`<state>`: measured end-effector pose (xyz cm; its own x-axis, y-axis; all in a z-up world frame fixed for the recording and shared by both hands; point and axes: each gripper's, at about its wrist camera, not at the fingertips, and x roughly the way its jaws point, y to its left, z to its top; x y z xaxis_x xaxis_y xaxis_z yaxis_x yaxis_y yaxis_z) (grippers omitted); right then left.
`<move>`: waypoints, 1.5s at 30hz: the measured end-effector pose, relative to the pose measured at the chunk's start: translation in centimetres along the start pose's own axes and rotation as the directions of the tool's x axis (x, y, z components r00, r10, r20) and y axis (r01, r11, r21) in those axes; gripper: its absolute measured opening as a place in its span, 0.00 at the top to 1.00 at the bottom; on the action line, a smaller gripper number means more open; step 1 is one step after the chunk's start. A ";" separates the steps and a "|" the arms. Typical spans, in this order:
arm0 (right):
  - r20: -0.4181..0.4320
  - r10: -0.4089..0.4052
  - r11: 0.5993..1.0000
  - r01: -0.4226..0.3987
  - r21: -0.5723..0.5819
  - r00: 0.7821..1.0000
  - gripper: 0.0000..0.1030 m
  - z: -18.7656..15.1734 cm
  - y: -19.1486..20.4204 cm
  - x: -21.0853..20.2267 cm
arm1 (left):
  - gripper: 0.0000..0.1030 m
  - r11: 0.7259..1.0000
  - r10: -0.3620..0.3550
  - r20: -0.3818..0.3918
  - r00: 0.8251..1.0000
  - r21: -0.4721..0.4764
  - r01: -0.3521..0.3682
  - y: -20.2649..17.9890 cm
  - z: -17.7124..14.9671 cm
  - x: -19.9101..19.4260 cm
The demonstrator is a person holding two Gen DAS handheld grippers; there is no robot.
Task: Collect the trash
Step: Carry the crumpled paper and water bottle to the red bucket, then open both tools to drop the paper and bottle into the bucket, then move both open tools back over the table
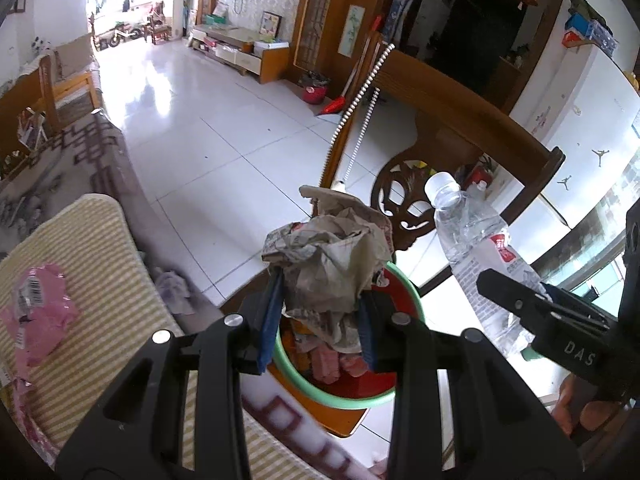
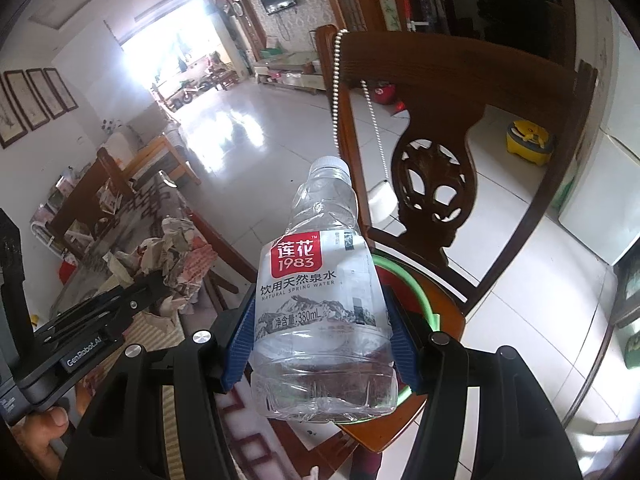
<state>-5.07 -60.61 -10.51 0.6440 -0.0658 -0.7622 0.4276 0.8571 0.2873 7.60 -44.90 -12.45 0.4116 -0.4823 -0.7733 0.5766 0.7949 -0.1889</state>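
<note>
My left gripper (image 1: 320, 312) is shut on a crumpled wad of newspaper (image 1: 332, 264) and holds it just above a green-rimmed basin (image 1: 404, 292) that stands on a wooden chair seat with wrappers inside. My right gripper (image 2: 322, 344) is shut on an empty clear water bottle (image 2: 320, 304) with a red-and-white label, cap pointing away; the basin's green rim (image 2: 416, 280) shows behind it. In the left wrist view the bottle (image 1: 476, 248) hangs to the right of the newspaper. The newspaper wad (image 2: 176, 264) shows at the left in the right wrist view.
A pink wrapper (image 1: 38, 312) lies on a striped yellow cushion (image 1: 100, 280) at the left. The carved wooden chair back (image 2: 436, 184) rises behind the basin, with a bead chain (image 1: 360, 96) hung on it. A table with a patterned cloth (image 1: 60, 168) sits left; white tiled floor (image 1: 224, 128) stretches beyond.
</note>
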 end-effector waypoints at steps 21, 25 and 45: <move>-0.052 -0.003 0.998 0.006 0.064 0.999 0.44 -0.1 -3.2 1.5 | 0.69 0.999 -0.023 -0.121 0.992 0.028 0.027 -2.6 -0.2 5.6; -0.070 -0.001 0.998 0.006 0.069 0.998 0.44 -0.2 -3.3 2.5 | 0.65 0.999 -0.031 -0.162 0.986 0.021 0.034 -2.4 -0.4 7.2; -0.084 0.043 0.997 -0.036 0.074 0.996 0.28 -1.9 0.6 2.2 | 0.31 0.996 -0.006 -0.045 0.999 -0.092 0.002 4.4 -2.8 0.1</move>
<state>-4.59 -59.27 -13.14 0.6059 0.0140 -0.7954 0.4494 0.8190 0.3568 8.20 -40.38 -15.12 0.3764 -0.4699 -0.7984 0.5100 0.8246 -0.2449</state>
